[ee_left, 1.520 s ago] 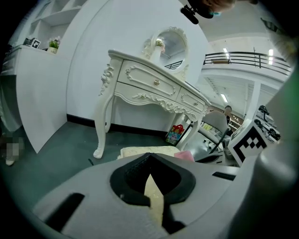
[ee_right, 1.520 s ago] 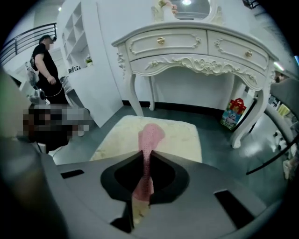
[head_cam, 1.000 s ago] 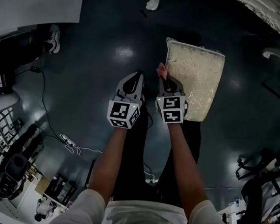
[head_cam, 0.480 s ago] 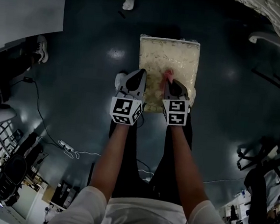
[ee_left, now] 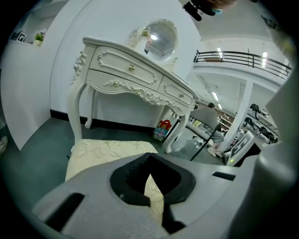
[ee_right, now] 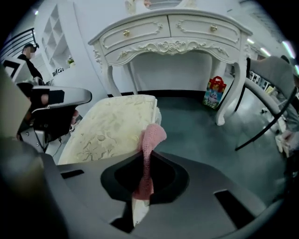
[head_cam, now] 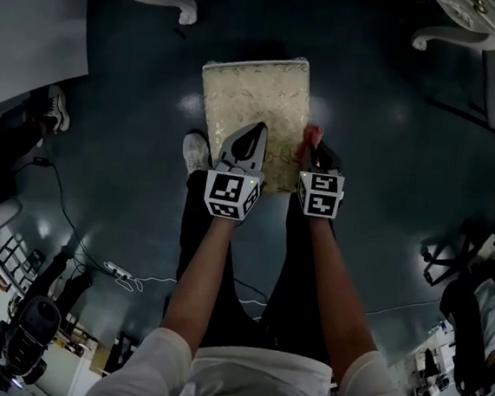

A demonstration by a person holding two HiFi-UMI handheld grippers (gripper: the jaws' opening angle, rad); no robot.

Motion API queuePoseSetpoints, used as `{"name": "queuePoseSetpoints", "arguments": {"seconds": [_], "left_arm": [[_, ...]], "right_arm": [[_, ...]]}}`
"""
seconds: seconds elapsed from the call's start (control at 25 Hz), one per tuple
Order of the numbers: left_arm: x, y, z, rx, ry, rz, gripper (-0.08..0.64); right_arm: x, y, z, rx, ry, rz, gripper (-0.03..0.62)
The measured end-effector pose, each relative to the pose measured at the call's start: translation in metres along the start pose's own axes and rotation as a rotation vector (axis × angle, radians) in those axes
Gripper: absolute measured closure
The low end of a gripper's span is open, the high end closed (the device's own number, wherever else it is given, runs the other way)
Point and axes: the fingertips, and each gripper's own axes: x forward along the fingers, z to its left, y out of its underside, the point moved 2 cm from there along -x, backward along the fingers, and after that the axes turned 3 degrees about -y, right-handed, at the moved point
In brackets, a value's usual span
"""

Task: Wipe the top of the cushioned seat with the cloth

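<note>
The right gripper (ee_right: 143, 189) has its fingers pinching one bunched end of the pink cloth (ee_right: 150, 139). The cloth looks soft, light and limp. The left gripper (ee_left: 150, 189) has its fingers pressed together, empty. The cloth's free end hangs at the right edge of the cushioned seat (ee_right: 112, 126).

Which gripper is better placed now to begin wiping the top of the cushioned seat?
Right: the right gripper clamps the pink cloth at the seat's right edge; the left gripper is shut and empty.

Cushioned seat (head_cam: 255, 98) before dressing table (ee_right: 173, 37), cloth (ee_right: 152, 140) over seat's right edge
</note>
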Motion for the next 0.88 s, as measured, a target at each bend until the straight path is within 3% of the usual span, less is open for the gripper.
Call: {"name": "queuePoseSetpoints", "arguments": {"seconds": [0.28,0.44,0.68,0.88], "left_arm": [[-0.023,0.003,0.023,-0.003,-0.026,0.005,0.549],[-0.051,-0.005,0.068,-0.030,-0.101,-0.015,0.549],[-0.105,-0.006,0.128,-0.045,-0.190,-0.032,0.549],[-0.133,0.008,0.156,-0.073,-0.235,-0.018,0.549]], "right_arm": [[-0.009,-0.005,0.011,-0.003,0.011,-0.017,0.569],[-0.005,-0.017,0.084,-0.085,-0.109,-0.067,0.569],[0.017,-0.016,0.215,-0.224,-0.311,-0.047,0.569],[0.040,-0.013,0.262,-0.271,-0.370,0.012,0.569]]}}
